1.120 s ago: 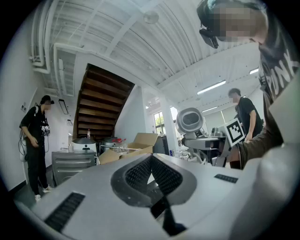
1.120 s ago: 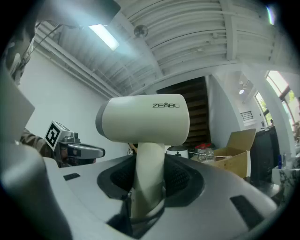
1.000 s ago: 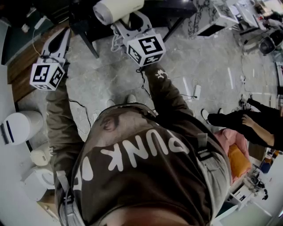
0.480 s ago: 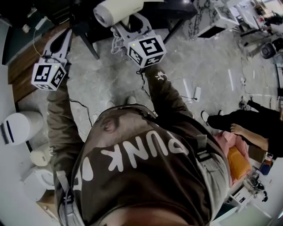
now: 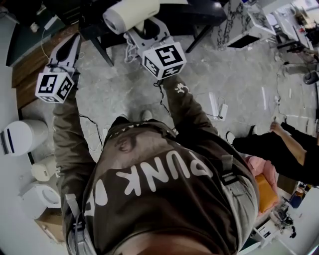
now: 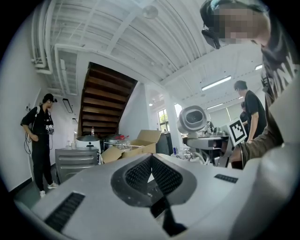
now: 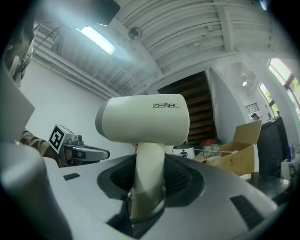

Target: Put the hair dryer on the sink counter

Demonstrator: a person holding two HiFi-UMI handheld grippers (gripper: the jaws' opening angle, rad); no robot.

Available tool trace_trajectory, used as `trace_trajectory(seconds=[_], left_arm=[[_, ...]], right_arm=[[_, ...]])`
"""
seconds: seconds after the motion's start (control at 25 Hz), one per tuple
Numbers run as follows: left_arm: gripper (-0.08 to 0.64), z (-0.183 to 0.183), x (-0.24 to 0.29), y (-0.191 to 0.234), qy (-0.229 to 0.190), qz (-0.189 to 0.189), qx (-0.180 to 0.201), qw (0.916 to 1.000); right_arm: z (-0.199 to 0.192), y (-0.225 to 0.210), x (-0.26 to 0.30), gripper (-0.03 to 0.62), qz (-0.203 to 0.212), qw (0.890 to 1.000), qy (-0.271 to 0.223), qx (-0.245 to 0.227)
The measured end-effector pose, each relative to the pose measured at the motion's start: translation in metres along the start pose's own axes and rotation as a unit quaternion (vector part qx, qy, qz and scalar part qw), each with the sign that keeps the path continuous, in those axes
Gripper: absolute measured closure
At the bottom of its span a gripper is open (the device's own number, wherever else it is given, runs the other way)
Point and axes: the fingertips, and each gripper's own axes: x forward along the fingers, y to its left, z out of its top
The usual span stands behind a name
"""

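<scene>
A cream hair dryer (image 5: 130, 12) with a rounded barrel (image 7: 145, 124) stands upright in my right gripper (image 5: 144, 27). Its handle (image 7: 147, 183) runs down between the dark ribbed pads, and the right gripper (image 7: 149, 176) is shut on it. In the head view this gripper is held at the top centre, above the grey stone floor. My left gripper (image 5: 70, 46) is held out at the upper left. The tips of the left gripper (image 6: 151, 158) meet, with nothing between them.
A white round bin (image 5: 20, 137) and smaller white containers stand at the left. Black furniture legs (image 5: 99, 47) rise near the grippers. Cables (image 5: 217, 107) lie on the floor. One person (image 5: 284, 149) is at the right, another (image 6: 40, 140) by a metal cabinet (image 6: 75, 161). Cardboard box (image 6: 136, 145).
Both grippers keep nearly the same place, and the hair dryer stays held. The head view has shifted a little, and the person at the right has drawn an arm back.
</scene>
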Motion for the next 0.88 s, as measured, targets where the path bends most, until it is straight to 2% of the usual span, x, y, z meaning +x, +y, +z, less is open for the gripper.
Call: trace_trajectory(seconds=[0.2,0.4,0.88], left_arm=[[0.566,-0.012,0.010,-0.003,0.007,0.009,-0.004,0.9999],[0.566,-0.022,0.029,0.012,0.008,0.004,-0.004,1.0000],[0.566,-0.079,0.108,0.126,0.013,-0.018,-0.024,0.9995]], right_arm=[[-0.008,-0.013,-0.002,0.431,0.005,1.000,0.002,0.003],[-0.021,-0.029,0.015,0.431,-0.001,1.000,0.006,0.007],[-0.082,-0.075,0.138,0.431,-0.022,0.998,0.049,0.015]])
